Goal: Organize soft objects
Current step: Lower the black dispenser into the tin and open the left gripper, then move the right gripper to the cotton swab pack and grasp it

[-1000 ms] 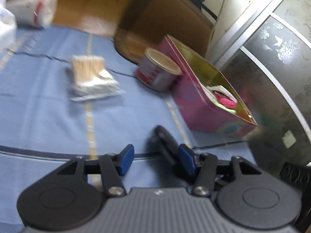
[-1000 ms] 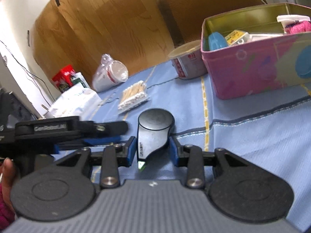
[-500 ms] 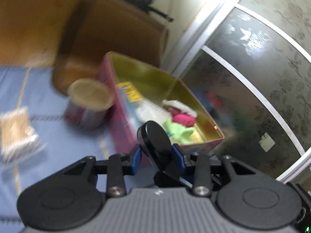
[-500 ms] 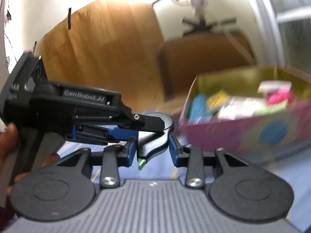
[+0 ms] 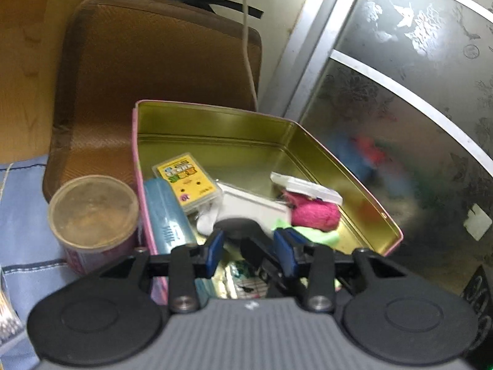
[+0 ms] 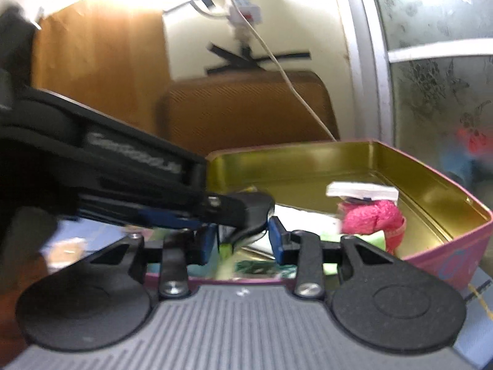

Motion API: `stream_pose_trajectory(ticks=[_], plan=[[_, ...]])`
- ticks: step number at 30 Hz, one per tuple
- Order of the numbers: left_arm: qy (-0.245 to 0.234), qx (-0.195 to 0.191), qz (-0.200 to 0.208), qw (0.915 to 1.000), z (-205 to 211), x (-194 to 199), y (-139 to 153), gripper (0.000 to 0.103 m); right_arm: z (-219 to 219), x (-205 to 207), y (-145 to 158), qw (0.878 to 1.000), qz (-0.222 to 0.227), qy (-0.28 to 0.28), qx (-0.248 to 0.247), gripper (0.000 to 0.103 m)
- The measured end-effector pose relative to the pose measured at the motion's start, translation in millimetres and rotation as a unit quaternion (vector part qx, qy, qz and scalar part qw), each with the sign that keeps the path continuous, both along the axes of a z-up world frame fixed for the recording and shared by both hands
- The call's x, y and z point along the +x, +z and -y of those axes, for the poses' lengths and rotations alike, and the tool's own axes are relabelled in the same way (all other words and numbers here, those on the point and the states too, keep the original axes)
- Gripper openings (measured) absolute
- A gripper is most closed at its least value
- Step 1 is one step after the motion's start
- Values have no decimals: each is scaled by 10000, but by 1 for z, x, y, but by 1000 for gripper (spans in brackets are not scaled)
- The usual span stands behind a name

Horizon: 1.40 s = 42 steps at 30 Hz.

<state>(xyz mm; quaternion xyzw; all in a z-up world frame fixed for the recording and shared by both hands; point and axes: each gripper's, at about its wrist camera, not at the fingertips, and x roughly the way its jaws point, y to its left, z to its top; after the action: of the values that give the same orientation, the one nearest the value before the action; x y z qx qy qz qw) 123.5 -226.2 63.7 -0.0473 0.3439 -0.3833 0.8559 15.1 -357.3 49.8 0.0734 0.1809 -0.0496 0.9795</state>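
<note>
A pink tin box (image 5: 366, 185) with a gold inside stands open on the blue cloth; it also shows in the right wrist view (image 6: 446, 259). In it lie a pink fuzzy roll (image 5: 314, 214), a green soft piece (image 5: 311, 236), a yellow card pack (image 5: 186, 182), a blue case (image 5: 166, 212) and white items. Both grippers hold one black device with a round head (image 5: 238, 226) over the box. My left gripper (image 5: 248, 251) is shut on it. My right gripper (image 6: 242, 239) is shut on it too, with the left gripper's body (image 6: 123, 166) crossing in from the left.
A round can with a tan lid (image 5: 92, 212) stands against the box's left side. A brown chair back (image 5: 154, 61) rises behind the box. A frosted glass door (image 5: 400, 98) is at the right. A cable (image 6: 292, 86) hangs down the wall.
Both grippers have lifted the black device off the blue cloth and carried it to the right, over the open box. The left gripper closed on it on the way.
</note>
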Motion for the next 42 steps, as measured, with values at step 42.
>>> stream_pose_trajectory(ticks=[42], plan=[[2690,-12,208,9629,-276,-43,-75,38,-170,39,-15,9748,-1024,1983,-5,71]])
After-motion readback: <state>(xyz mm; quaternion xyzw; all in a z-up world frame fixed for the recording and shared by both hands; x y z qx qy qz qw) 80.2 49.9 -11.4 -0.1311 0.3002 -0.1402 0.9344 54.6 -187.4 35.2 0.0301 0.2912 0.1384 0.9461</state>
